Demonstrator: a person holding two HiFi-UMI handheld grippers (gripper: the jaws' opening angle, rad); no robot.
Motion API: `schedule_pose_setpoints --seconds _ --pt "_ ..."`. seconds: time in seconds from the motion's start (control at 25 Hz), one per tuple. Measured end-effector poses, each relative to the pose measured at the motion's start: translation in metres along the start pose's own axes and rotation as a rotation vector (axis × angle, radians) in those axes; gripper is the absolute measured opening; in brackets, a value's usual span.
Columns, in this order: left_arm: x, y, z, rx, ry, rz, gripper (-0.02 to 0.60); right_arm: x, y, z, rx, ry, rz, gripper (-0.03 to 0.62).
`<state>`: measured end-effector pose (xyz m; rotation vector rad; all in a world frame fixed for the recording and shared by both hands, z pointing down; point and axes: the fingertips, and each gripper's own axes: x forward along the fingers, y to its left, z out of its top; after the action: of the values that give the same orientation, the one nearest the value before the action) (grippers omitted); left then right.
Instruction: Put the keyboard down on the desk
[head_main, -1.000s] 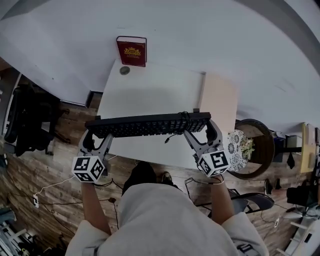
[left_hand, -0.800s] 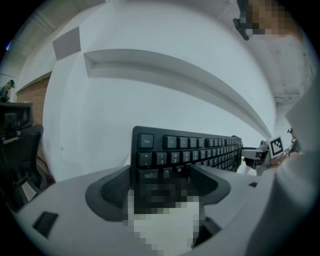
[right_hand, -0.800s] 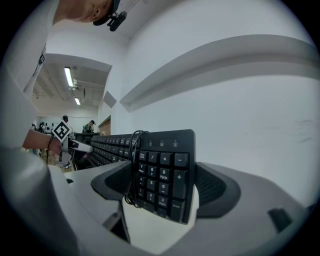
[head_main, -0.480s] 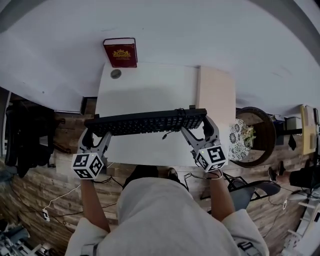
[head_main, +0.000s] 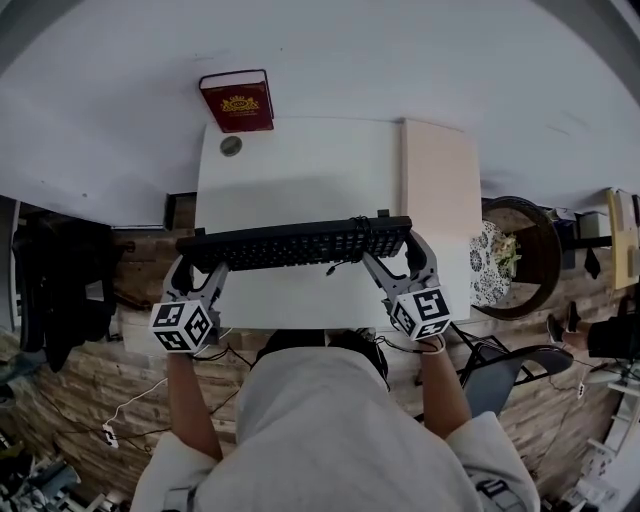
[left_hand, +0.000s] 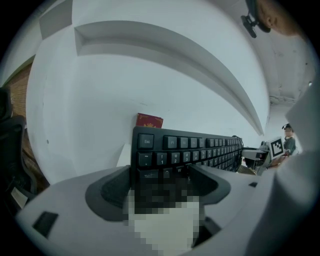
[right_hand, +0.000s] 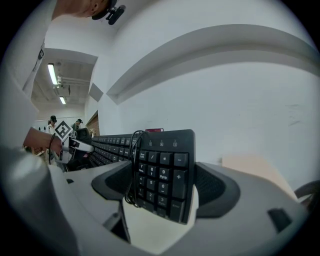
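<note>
A person in a pale top, seen from above, holds a black keyboard level by its two ends over the near half of a white worktop, which stands against a white wall above a wooden plank floor. At the left, the left gripper has its jaws clenched on the keyboard's left end; the left gripper view shows that end wedged between the two grey jaws of the left gripper, keys facing the camera, and a red book beyond it by the wall. From the head view the same red book sits at the worktop's far left corner, against the wall, with a small grey round disc just beside it on the white surface. Toward the keyboard's right end a thin black cable is looped around the body. The right gripper grasps that end, and in the right gripper view the number pad sits between the closed jaws of the right gripper, the cable hanging across the keys at its left. A pale beige panel forms the worktop's right part. Further right stands a round wooden side table. Whether the keyboard touches the worktop cannot be told from these views.
</note>
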<state>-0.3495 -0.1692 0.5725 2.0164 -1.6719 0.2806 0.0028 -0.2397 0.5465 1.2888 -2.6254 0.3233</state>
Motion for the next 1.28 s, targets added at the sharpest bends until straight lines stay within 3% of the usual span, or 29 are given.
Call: schedule_pose_setpoints --seconds 1.28 --pt "0.042 0.033 -0.079 -0.055 0.233 -0.012 0.368 0.027 0.0 -0.1 0.16 0.243 -0.027 0.391"
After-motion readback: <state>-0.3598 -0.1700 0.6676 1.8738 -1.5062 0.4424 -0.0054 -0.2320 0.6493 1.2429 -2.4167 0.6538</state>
